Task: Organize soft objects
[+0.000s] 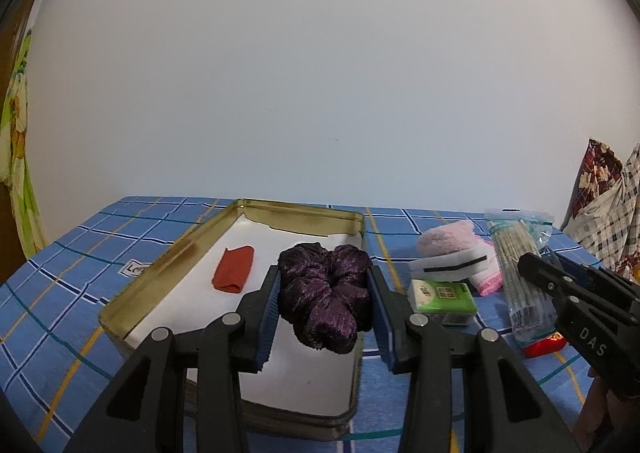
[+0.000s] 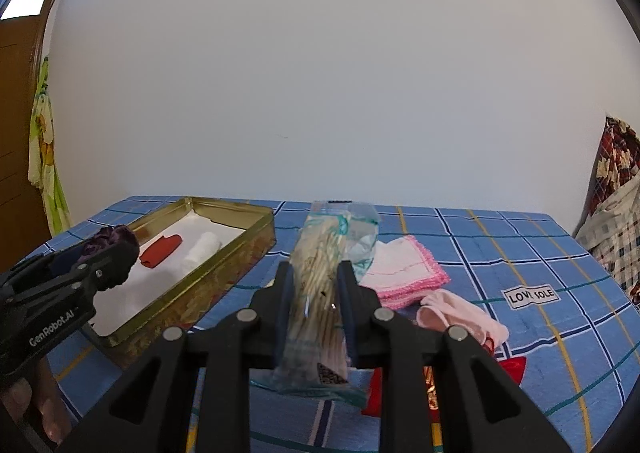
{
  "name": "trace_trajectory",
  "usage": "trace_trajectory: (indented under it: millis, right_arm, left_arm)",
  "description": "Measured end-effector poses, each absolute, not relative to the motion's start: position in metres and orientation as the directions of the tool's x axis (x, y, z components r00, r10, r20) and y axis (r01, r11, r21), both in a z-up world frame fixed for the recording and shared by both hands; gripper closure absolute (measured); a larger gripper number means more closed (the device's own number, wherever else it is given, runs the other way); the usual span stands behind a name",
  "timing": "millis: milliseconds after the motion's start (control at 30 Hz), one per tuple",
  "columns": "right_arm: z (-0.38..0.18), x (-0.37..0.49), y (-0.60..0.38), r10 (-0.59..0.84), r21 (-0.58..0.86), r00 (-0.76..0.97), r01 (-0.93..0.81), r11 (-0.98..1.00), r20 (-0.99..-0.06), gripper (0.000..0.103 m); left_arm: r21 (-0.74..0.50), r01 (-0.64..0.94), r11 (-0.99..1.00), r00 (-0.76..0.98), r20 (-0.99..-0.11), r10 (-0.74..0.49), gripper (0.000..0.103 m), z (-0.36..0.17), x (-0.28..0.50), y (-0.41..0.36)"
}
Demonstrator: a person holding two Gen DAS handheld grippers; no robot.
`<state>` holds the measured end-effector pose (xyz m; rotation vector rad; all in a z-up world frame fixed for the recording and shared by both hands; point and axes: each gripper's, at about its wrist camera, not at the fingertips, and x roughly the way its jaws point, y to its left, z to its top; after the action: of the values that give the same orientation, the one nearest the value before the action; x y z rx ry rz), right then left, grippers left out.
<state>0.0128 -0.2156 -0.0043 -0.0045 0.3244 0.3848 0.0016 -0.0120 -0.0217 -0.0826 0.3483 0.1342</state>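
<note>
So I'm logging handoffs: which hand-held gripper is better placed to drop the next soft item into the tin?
Left. The left hand-held gripper holds the purple scrunchie directly above the open tin. The right hand-held gripper grips the bag of sticks off to the tin's side.

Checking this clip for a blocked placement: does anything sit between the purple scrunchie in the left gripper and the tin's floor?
Nothing visible does. The left gripper holds the purple scrunchie over the open gold tin. The white liner below looks bare; the red cloth lies off to the left. The patch directly under the scrunchie is hidden.
</note>
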Motion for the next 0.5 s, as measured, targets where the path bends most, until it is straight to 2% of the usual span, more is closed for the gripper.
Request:
trace_trajectory:
  millis: [500]
  right_arm:
    - [-0.004,0.011,-0.202,0.395,0.051,0.868,-0.399,0.915,-0.302,0.08]
  left_arm:
    - [-0.034,-0.196,0.98,0.927,-0.333,0.174,0.059,-0.019,-0.007,0.001]
